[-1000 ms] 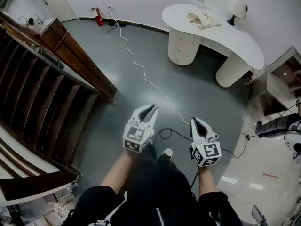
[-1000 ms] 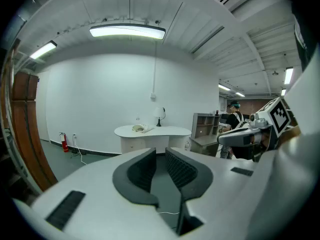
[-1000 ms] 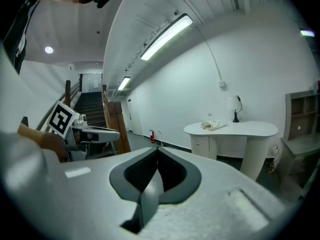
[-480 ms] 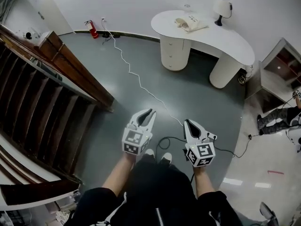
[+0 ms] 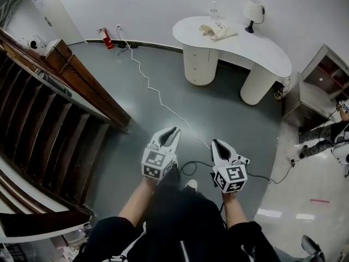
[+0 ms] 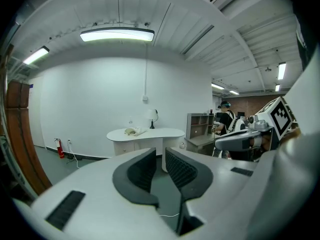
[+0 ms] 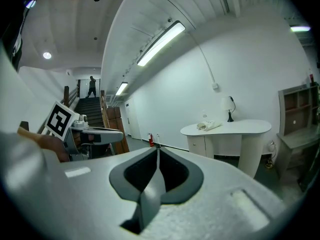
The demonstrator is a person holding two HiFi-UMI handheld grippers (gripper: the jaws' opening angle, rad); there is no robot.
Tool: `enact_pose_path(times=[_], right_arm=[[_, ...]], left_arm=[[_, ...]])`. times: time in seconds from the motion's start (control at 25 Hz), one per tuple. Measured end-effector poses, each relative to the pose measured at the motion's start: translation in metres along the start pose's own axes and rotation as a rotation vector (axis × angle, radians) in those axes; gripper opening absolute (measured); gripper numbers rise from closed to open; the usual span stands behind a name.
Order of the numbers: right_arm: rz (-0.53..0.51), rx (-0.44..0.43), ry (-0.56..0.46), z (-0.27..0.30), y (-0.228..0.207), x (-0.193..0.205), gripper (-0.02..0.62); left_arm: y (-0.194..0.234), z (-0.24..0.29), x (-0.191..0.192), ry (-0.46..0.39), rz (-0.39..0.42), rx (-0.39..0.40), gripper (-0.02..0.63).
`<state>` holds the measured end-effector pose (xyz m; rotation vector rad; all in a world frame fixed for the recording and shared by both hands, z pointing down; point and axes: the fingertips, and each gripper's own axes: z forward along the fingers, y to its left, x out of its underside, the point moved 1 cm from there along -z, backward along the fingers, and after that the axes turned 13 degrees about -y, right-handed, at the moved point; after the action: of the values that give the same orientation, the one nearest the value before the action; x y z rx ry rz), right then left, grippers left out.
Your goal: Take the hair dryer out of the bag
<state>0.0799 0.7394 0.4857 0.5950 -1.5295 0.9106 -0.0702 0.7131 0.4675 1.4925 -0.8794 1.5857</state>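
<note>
Close in front: left gripper with jaws slightly spread around nothing, right gripper pressed together, also empty. Further out, a white cable snaking across the grey floor; step over it rather than on it. Far across the room, on the white desk and near the lamp: the cream bag, slumped. No hair dryer on show, so presumably inside. Walk right up before reaching. Open the right gripper on arrival, pin the bag's mouth with one gripper, and draw the dryer out with the other, without dragging the bag off the desk or knocking the lamp.
</note>
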Motion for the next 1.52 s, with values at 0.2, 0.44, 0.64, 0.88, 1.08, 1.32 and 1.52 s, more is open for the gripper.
enact_pose_path(times=[0.2, 0.44, 0.64, 0.88, 1.08, 1.32, 1.52], right_arm=[[0.008, 0.009, -0.002, 0.006, -0.001, 0.001, 0.006], [0.008, 0.013, 0.01, 0.029, -0.009, 0.001, 0.006], [0.006, 0.027, 0.027, 0.063, -0.017, 0.004, 0.006], [0.002, 0.037, 0.05, 0.123, -0.029, 0.004, 0.006], [-0.005, 0.051, 0.051, 0.17, -0.037, -0.003, 0.006], [-0.019, 0.066, 0.058, 0.217, -0.044, -0.006, 0.006], [-0.026, 0.076, 0.062, 0.253, -0.049, -0.008, 0.006]], left_arm=[[0.0, 0.008, 0.0, -0.004, -0.001, 0.023, 0.064], [0.015, 0.034, 0.002, 0.001, -0.013, 0.039, 0.064], [0.039, 0.061, 0.006, -0.001, -0.027, 0.062, 0.064], [0.082, 0.105, 0.008, 0.008, -0.027, 0.084, 0.064], [0.116, 0.136, 0.002, 0.004, -0.034, 0.11, 0.064], [0.154, 0.165, 0.002, 0.009, -0.041, 0.13, 0.064], [0.181, 0.186, 0.003, 0.014, -0.046, 0.145, 0.064]])
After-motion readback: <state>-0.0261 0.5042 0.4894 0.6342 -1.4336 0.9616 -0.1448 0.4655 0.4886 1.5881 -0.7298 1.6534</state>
